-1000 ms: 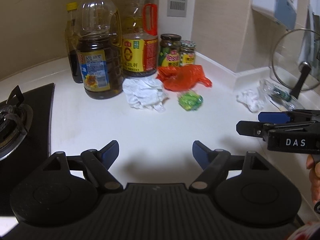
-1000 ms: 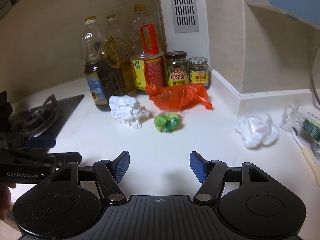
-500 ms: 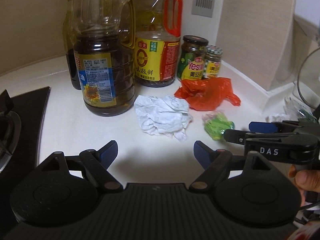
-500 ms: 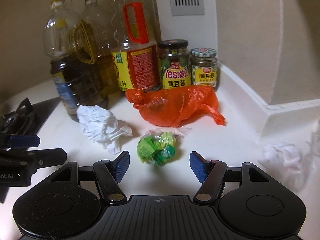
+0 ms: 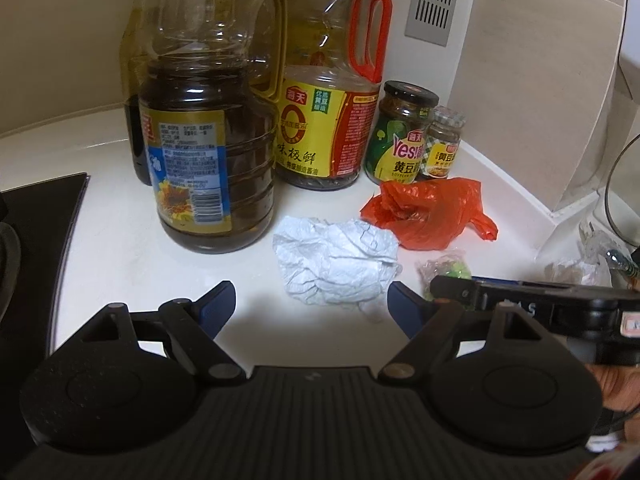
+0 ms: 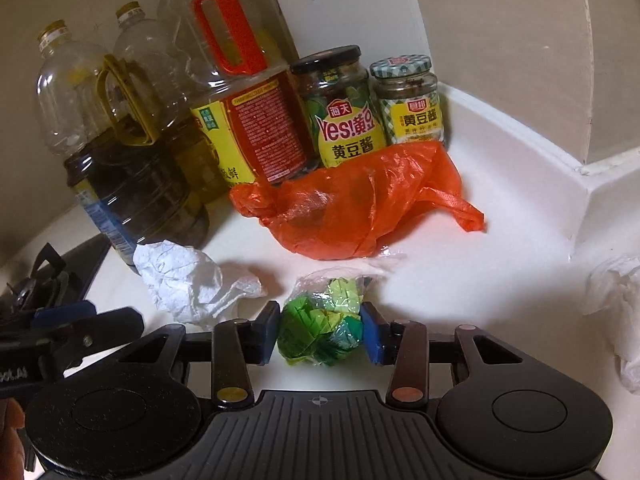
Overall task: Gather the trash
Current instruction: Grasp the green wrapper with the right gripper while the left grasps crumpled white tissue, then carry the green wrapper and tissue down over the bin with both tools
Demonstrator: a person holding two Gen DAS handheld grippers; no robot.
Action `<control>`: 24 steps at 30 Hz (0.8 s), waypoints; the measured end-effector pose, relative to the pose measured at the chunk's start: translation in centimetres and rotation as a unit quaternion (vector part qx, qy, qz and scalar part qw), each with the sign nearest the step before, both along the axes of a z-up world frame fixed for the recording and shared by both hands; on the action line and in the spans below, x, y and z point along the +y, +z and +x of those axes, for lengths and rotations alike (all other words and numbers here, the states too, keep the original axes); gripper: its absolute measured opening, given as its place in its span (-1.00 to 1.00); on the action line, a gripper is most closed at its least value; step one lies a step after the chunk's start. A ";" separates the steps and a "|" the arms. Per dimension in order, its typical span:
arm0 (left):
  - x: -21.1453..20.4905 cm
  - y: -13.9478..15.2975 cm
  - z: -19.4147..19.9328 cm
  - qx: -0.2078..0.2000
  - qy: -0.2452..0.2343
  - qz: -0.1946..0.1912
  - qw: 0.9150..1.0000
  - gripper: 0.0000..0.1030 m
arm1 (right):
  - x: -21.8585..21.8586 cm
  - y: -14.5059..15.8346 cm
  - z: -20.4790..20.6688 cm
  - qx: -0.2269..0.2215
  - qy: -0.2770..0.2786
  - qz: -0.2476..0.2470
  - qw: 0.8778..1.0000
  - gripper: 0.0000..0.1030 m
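On the white counter (image 6: 500,216), the dark oil jug (image 5: 208,168) stands about half full; right of it the red-handled bottle (image 5: 324,120) holds a low dark layer, then two sauce jars (image 6: 340,108) (both filled). In front of the jug lies crumpled paper (image 5: 336,264) — the left gripper (image 5: 310,304) gapes around nothing. The right gripper (image 6: 322,332) is closing, pads touching the green wrapper bundle (image 6: 320,332), right of the paper.

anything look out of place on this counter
Yes: loose trash lies on the counter before the upright bottles and jars: a crumpled white paper, a limp orange plastic bag and a small clear bag of green scraps. No spills.
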State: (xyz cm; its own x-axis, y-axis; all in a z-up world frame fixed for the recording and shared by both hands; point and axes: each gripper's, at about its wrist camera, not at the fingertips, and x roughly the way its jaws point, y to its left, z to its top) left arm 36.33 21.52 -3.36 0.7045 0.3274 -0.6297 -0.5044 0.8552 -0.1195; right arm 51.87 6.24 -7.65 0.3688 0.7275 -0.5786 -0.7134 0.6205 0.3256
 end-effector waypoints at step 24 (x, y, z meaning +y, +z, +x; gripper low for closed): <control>0.7 -2.1 4.4 0.005 -0.046 -0.013 0.999 -0.36 | -6.7 0.9 -2.6 -0.031 -0.035 -0.010 0.999 -0.29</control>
State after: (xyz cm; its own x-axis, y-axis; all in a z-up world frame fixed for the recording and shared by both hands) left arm 40.77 22.27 -5.46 0.7242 0.2457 -0.6444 -0.4257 0.8943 -0.1375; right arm 49.29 -0.44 -6.73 0.4546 0.6867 -0.5673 -0.6864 0.6760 0.2682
